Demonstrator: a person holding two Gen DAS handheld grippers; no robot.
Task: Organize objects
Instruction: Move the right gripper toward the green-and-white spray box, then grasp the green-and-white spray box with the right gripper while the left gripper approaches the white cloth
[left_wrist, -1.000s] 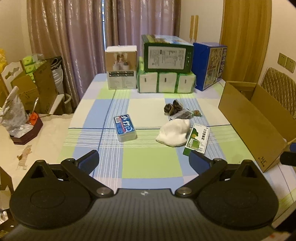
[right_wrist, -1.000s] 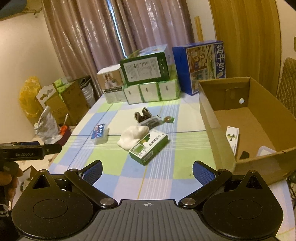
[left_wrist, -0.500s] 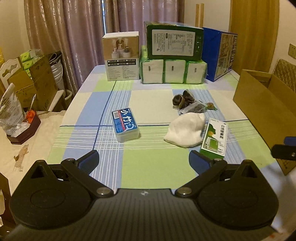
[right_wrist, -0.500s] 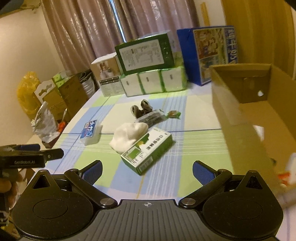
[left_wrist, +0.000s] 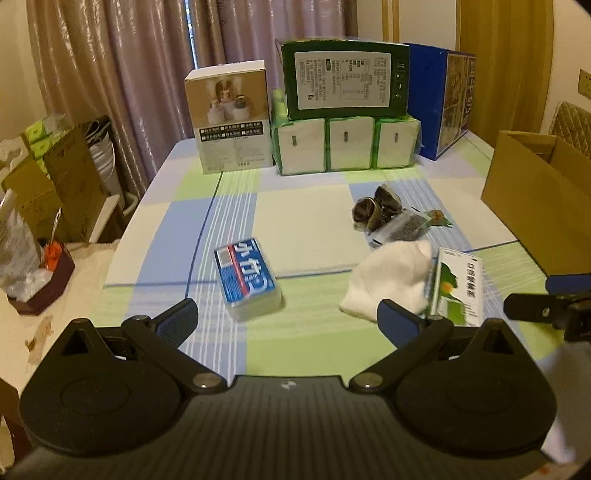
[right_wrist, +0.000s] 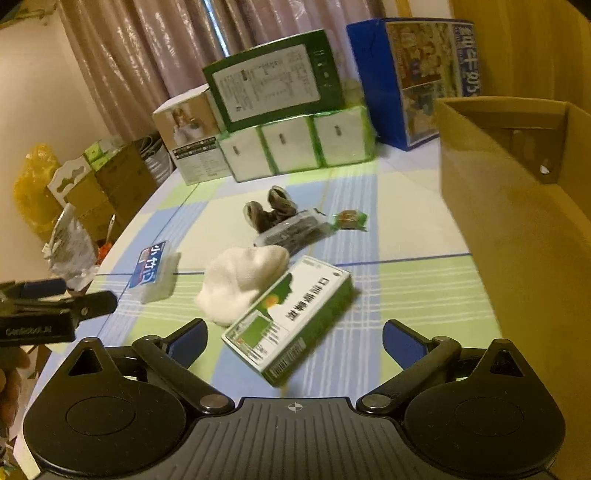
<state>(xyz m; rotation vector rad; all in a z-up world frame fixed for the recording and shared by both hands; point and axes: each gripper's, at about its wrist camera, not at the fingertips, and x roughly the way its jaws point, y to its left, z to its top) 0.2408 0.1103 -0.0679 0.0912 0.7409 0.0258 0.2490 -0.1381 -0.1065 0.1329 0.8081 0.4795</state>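
Observation:
My left gripper (left_wrist: 288, 320) is open just short of a blue-labelled pack (left_wrist: 246, 277) on the checked tablecloth. A white cloth (left_wrist: 391, 282) and a green-and-white box (left_wrist: 458, 286) lie to its right. My right gripper (right_wrist: 294, 339) is open, its fingers flanking the near end of the green-and-white box (right_wrist: 291, 314), without touching it. Behind it lie the white cloth (right_wrist: 240, 282), a dark packet (right_wrist: 295, 230), a pair of dark rolled items (right_wrist: 269, 210) and a small green-wrapped snack (right_wrist: 349, 218). The blue-labelled pack (right_wrist: 153, 271) sits at left.
An open cardboard box (right_wrist: 517, 229) stands at the table's right edge. Stacked boxes and tissue packs (left_wrist: 343, 110) line the far edge. Cartons (left_wrist: 59, 173) and a bag stand on the floor at left. The other gripper's tip (left_wrist: 546, 302) shows at right.
Both grippers have moved forward and lower toward the table. The pack and the green-and-white box now look larger and closer. Nothing has been picked up.

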